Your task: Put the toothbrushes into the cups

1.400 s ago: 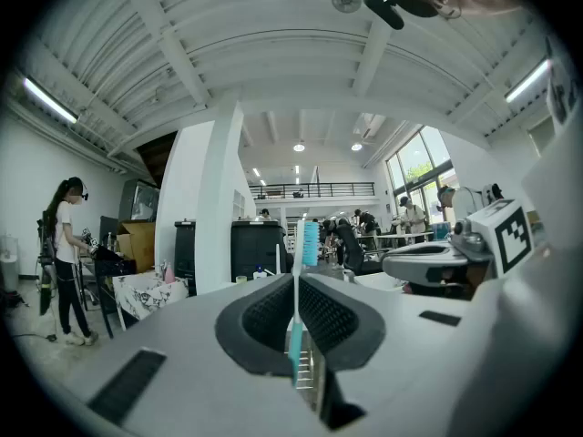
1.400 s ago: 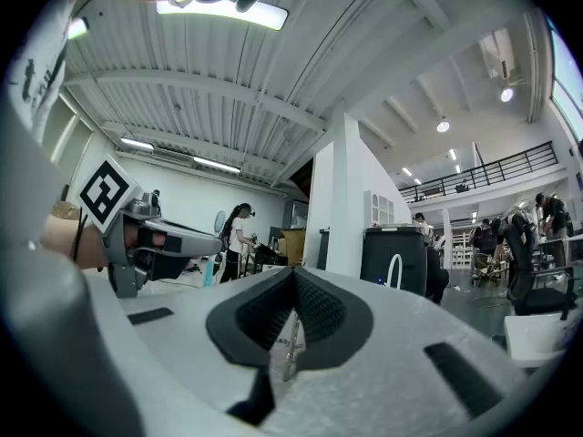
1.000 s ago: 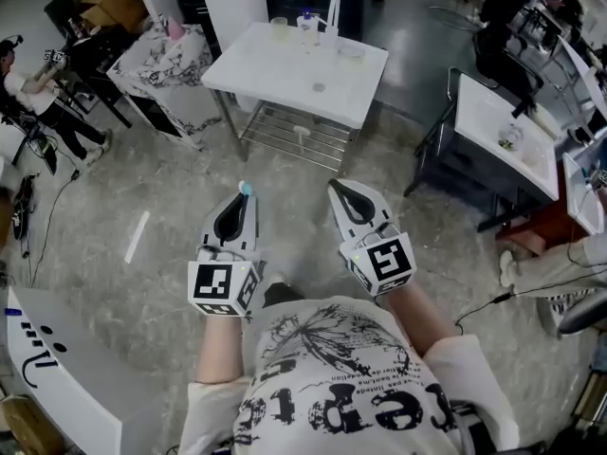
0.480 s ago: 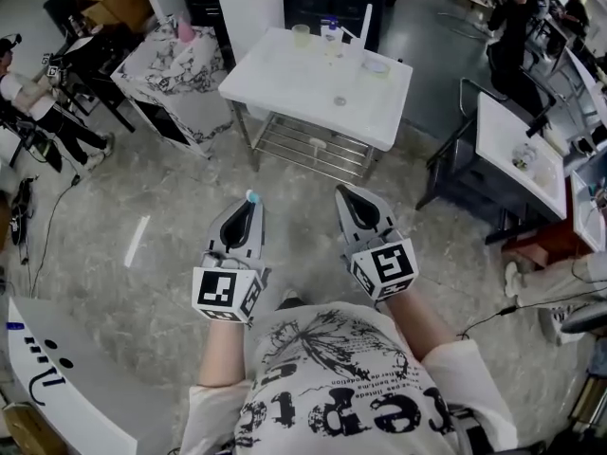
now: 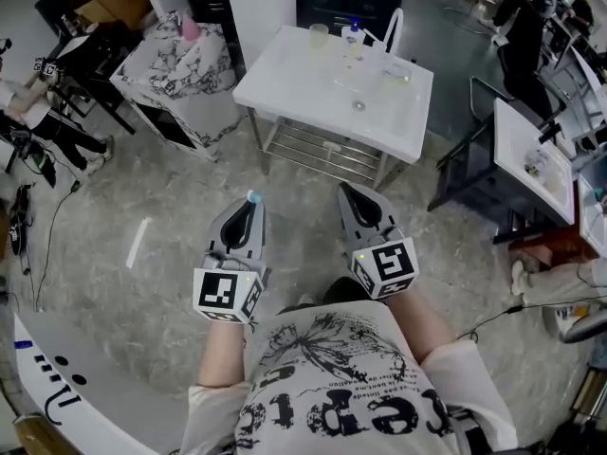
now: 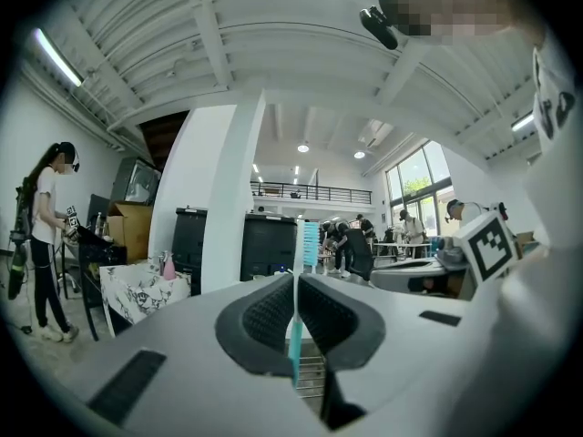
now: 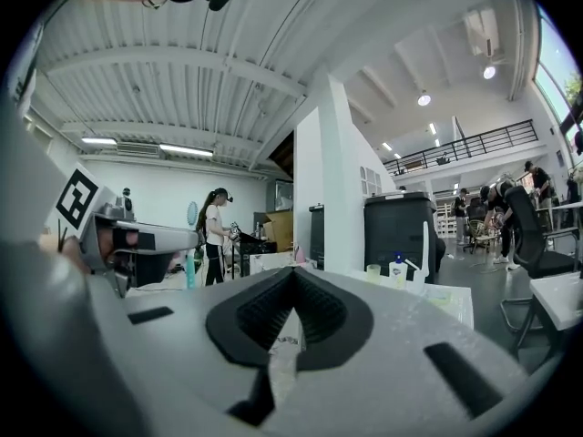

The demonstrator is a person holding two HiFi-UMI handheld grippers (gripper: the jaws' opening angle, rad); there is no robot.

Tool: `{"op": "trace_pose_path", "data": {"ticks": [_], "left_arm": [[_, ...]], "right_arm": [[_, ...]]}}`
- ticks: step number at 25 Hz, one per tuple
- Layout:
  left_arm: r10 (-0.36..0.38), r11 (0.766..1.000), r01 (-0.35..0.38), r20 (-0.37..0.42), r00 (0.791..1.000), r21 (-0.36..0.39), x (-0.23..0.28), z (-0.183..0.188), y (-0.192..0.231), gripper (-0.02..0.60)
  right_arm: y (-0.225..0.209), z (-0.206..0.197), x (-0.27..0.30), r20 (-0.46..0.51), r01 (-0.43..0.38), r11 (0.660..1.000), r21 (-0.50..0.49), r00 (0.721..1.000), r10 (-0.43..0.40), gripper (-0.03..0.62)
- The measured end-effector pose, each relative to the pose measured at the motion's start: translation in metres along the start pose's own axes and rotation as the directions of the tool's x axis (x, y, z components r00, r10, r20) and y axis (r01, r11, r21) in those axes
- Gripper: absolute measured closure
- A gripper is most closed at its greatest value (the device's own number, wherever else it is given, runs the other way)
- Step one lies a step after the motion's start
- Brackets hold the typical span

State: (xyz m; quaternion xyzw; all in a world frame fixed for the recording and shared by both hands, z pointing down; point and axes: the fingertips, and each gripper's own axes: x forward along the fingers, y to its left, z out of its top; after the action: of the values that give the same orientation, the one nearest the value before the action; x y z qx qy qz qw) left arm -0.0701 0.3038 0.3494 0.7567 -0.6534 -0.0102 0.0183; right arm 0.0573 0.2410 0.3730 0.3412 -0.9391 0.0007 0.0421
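Observation:
My left gripper [image 5: 248,201] is shut on a teal toothbrush [image 5: 252,197], which stands upright between the pads with its bristle head above them [image 6: 309,244]. My right gripper [image 5: 347,191] is beside it at the same height, its jaws closed with nothing seen between them [image 7: 293,271]. Both point level towards a white table [image 5: 303,88] ahead. On the table's far edge stand a pale green cup [image 5: 318,34] and a small pump bottle [image 5: 354,32], also seen in the right gripper view as the cup [image 7: 373,272] and the bottle [image 7: 397,269].
A wire shelf [image 5: 318,150] sits under the white table. A marble-patterned stand [image 5: 175,60] with a pink bottle [image 5: 190,28] is at the left. Dark desks [image 5: 531,154] stand at the right. People work at the far left [image 5: 38,112]. Grey floor lies between me and the table.
Both grippers have travelled forward side by side across the floor, and the white table has come closer. The toothbrush stays gripped in the left gripper.

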Motion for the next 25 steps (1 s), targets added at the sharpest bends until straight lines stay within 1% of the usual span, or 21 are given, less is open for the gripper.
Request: {"op": "trace_pose_path", "data": {"ticks": [5,12,19,25], "left_arm": [[0.018,1.0,-0.018,-0.003,1.0,-0.004,0.028,-0.001,0.027,0.563],[0.041,0.999,-0.041,0.003,0.999,0.026,0.09,-0.01,0.066,0.561],[0.009,0.999,-0.01,0.024,1.0,0.035,0.202,0.004,0.096,0.562],[-0.026,0.998,0.024,0.041,0.999,0.05,0.306,0.016,0.114,0.562]], "right_arm": [[-0.01,-0.008,0.04,-0.027,-0.012,1.0,-0.007,1.0,0.012,0.602],[-0.05,-0.016,0.11,-0.041,0.001,1.0,-0.004,0.999,-0.001,0.603],[-0.124,0.003,0.196,-0.002,0.006,1.0,-0.017,1.0,-0.006,0.603],[-0.192,0.013,0.261,0.002,0.014,1.0,-0.023,1.0,-0.014,0.602]]}}
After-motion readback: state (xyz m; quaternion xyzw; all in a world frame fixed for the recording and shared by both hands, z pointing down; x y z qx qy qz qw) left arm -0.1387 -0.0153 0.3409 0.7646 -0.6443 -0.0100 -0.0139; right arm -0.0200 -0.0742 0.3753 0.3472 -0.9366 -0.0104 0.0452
